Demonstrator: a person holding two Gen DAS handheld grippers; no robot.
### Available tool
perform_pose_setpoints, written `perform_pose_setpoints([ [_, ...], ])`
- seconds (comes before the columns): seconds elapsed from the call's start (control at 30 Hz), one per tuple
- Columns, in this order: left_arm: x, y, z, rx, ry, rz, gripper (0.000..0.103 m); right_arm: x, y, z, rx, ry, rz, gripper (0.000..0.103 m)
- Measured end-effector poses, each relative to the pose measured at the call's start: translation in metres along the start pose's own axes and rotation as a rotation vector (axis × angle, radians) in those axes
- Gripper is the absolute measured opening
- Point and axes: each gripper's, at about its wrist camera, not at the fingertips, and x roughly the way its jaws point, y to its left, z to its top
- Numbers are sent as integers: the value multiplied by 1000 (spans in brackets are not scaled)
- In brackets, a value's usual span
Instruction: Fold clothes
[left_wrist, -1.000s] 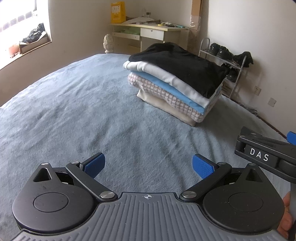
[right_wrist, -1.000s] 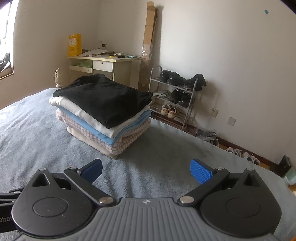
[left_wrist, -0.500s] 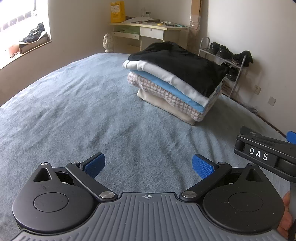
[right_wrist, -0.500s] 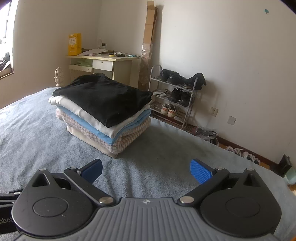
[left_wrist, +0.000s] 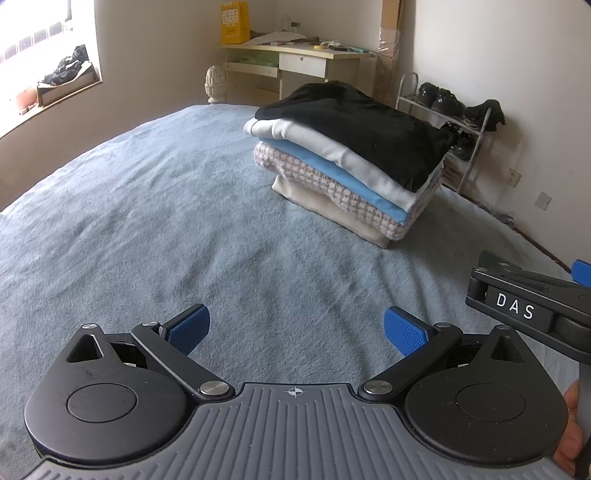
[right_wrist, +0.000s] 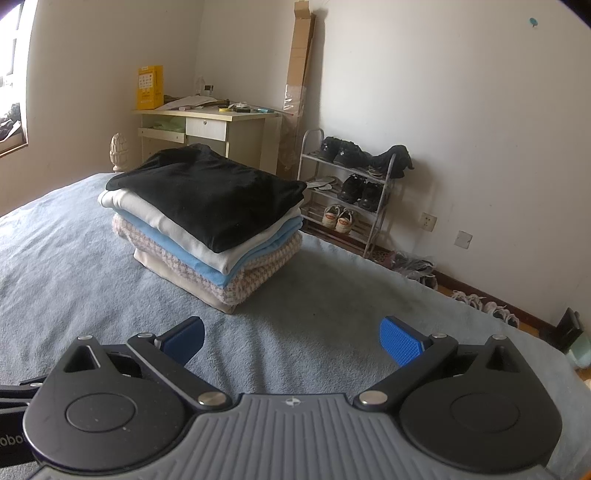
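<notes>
A stack of folded clothes sits on the grey-blue bed, with a black garment on top, then white, light blue, a checked pink one and a cream one at the bottom. My left gripper is open and empty above the bed, well short of the stack. My right gripper is open and empty, a little in front of the stack. The right gripper's body shows at the right edge of the left wrist view.
A desk with a yellow box stands against the far wall. A metal shoe rack with shoes stands beside the bed on the right. Loose shoes lie on the floor along the wall. A window ledge is at the left.
Both views have shifted very slightly; the stack sits a touch further left in each. Both grippers stay open and empty.
</notes>
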Motion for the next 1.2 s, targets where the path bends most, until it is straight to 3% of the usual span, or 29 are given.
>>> perform_pose_setpoints([
  [1.2,1,1,0,-9,17,-4,102,1,0,-2,2,6,3,103],
])
